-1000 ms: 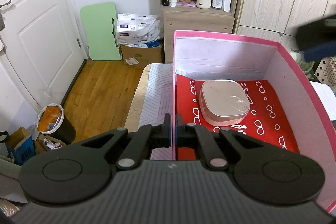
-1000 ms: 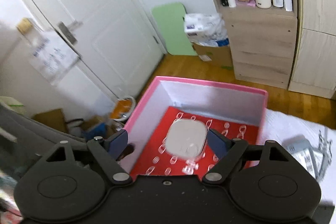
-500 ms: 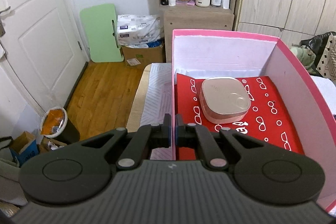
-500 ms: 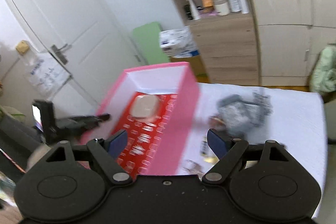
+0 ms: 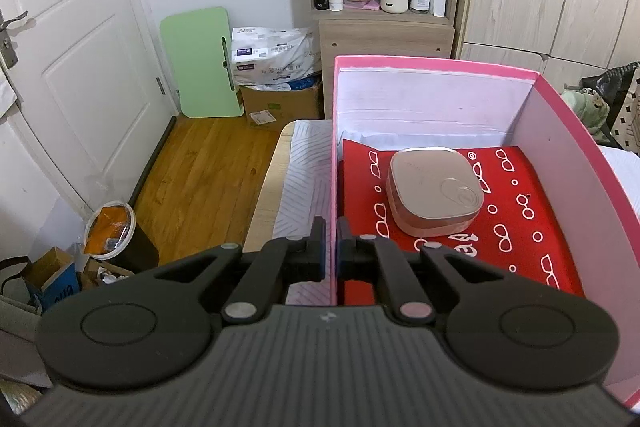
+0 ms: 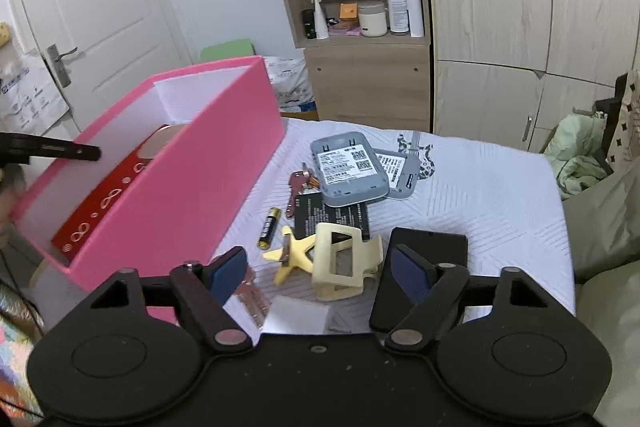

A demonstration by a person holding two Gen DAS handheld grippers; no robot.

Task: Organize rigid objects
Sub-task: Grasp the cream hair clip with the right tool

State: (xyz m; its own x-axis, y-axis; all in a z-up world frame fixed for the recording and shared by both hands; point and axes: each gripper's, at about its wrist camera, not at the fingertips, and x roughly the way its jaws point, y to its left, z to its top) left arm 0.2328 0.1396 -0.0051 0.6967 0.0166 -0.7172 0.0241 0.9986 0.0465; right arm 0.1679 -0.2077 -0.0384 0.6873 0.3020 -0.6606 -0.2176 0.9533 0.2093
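A pink box (image 5: 436,67) with a red patterned lining holds a rose-gold square case (image 5: 434,195). My left gripper (image 5: 330,251) is shut on the box's left wall. In the right wrist view the pink box (image 6: 180,195) stands at the left. My right gripper (image 6: 320,271) is open and empty above a cream hair claw clip (image 6: 340,267). Beside the clip lie a gold star clip (image 6: 294,255), an AA battery (image 6: 269,228), keys (image 6: 300,187), a grey router (image 6: 348,167) and a black phone (image 6: 424,279).
The items lie on a white quilted bed cover (image 6: 480,195). A wooden shelf unit (image 6: 360,27) and wardrobe (image 6: 520,7) stand behind. In the left wrist view a white door (image 5: 60,67), a green board (image 5: 200,63) and a bin (image 5: 116,235) are at the left, over wooden floor.
My right gripper has swung from above the box to the right, over the loose items on the bed. The left gripper has kept its hold on the box wall.
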